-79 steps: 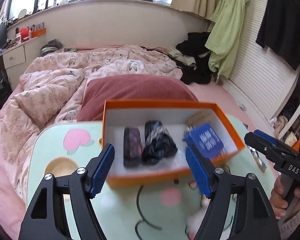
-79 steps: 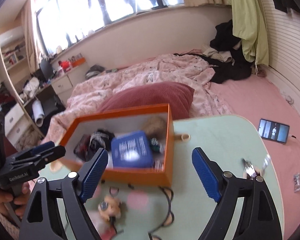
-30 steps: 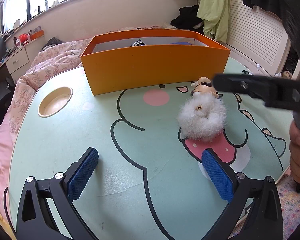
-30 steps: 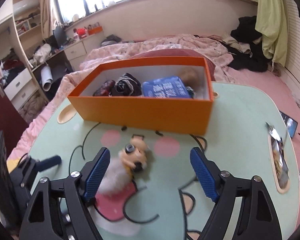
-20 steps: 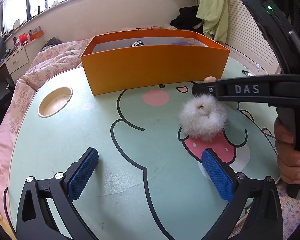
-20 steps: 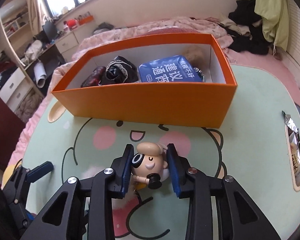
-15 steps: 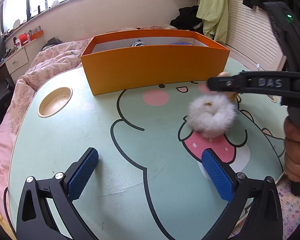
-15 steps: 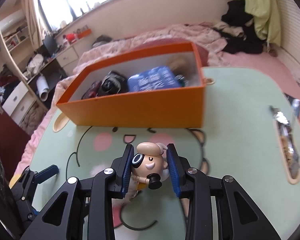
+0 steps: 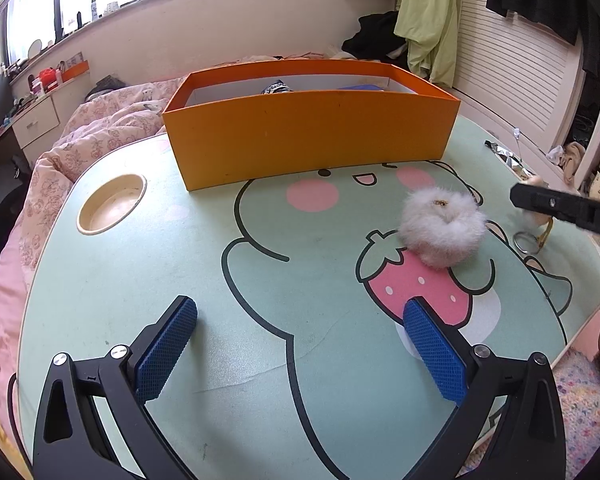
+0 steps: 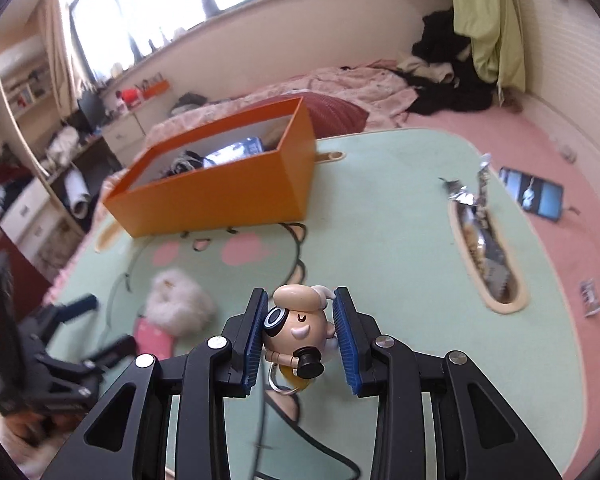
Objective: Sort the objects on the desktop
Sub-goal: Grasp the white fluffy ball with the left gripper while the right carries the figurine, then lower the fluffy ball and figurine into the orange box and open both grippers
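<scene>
My right gripper [image 10: 300, 304] is shut on a small doll keychain [image 10: 296, 328] with a beige head and one black eye patch, held above the green table [image 10: 380, 208]. Its key ring hangs below. A white fluffy pom-pom [image 9: 440, 226] lies on the strawberry print, also in the right wrist view [image 10: 178, 300]. The orange box [image 9: 308, 132] stands at the table's far side with a blue pack and dark items inside [image 10: 236, 148]. My left gripper [image 9: 300, 336] is open and empty, low over the table's near side. The right gripper shows at the right edge [image 9: 560, 208].
A round cup recess [image 9: 112, 204] sits at the table's left. A long slot [image 10: 484, 252] on the right holds silver wrappers. A phone [image 10: 532, 194] lies on the pink bed beyond. The pink quilt and red pillow lie behind the box.
My right gripper closed on the doll keychain, lifted it off the pom-pom and carried it to the right. The pom-pom stays on the table. My left gripper has not moved.
</scene>
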### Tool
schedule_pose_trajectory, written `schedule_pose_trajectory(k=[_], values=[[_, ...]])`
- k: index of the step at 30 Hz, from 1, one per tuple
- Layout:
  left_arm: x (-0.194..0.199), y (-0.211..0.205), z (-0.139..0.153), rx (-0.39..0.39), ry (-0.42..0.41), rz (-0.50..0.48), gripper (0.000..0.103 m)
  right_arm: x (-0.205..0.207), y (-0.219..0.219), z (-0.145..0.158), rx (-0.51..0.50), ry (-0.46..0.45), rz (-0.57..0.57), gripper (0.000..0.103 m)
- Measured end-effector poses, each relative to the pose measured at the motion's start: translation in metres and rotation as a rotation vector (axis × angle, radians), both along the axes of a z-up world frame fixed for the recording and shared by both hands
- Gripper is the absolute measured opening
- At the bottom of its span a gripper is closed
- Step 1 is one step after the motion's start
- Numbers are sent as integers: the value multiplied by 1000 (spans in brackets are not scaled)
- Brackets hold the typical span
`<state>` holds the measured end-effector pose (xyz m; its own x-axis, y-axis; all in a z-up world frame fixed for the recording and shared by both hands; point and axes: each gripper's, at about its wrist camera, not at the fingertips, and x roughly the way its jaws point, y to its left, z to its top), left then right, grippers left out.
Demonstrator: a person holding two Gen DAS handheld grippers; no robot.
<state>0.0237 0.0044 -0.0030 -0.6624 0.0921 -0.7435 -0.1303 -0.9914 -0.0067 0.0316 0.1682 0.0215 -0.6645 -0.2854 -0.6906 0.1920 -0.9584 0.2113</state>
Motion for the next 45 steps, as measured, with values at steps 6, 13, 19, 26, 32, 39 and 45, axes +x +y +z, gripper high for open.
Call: schedule_pose_trajectory(k=[6, 13, 19, 26, 32, 39, 45], values=[[2, 20, 25, 5, 68, -90, 103, 8, -12, -11, 124, 12, 10, 34], [-41, 62, 34, -46, 51, -181, 103, 8, -14, -18, 212, 12, -42, 81], [-62, 69, 10, -11, -45, -197, 53, 9, -10, -18, 212, 24, -54, 77], [-44, 49, 15, 29, 7, -172, 41, 14, -20, -13, 222, 55, -14, 34], [-35, 26, 35, 67, 62, -121, 41, 5, -28, 3, 193, 78, 15, 34], [-55, -5, 74, 103, 129, -68, 41, -34, -47, 48, 150, 146, 67, 34], [-89, -21, 102, 86, 168, -33, 41, -86, -55, 82, 79, 169, 84, 34]])
